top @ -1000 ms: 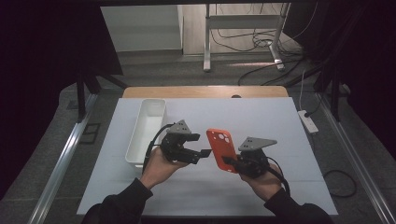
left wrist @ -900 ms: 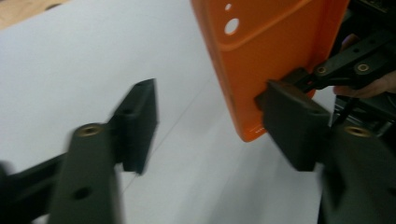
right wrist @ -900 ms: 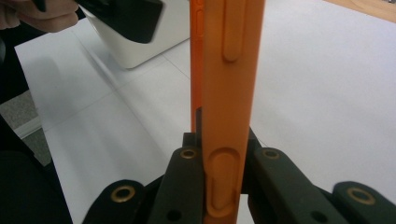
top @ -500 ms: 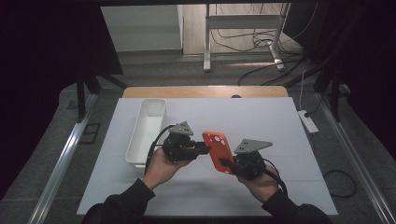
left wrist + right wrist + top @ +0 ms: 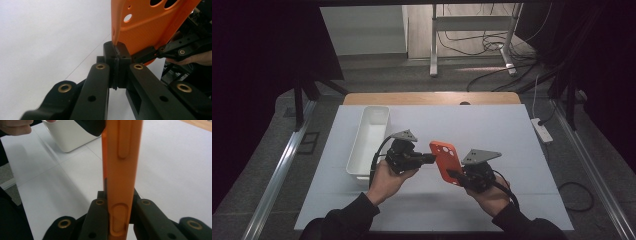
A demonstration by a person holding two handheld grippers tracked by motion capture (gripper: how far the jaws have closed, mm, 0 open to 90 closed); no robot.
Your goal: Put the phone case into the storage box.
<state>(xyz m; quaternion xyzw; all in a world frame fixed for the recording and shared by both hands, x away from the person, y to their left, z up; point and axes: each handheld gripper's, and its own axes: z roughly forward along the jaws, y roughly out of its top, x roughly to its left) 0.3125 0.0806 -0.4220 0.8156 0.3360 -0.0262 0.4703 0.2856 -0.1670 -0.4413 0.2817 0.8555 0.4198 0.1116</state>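
An orange phone case (image 5: 446, 159) is held above the white table top (image 5: 497, 130), tilted, between my two grippers. My right gripper (image 5: 455, 175) is shut on its lower end; in the right gripper view the case (image 5: 120, 170) rises edge-on from between the jaws (image 5: 117, 202). My left gripper (image 5: 431, 158) reaches in from the left. Its jaws (image 5: 116, 50) are pressed together on the thin side edge of the case (image 5: 150, 22). The right gripper (image 5: 175, 50) shows behind the case there.
A long white tray (image 5: 357, 142) stands on the table just left of my left hand, and its corner (image 5: 67, 137) shows in the right gripper view. A white power strip (image 5: 541, 129) lies at the table's right edge. Bare white surface surrounds the hands.
The right gripper has carried the case leftward toward the left gripper. The gap between them has closed, and the left jaws now grip the case's edge.
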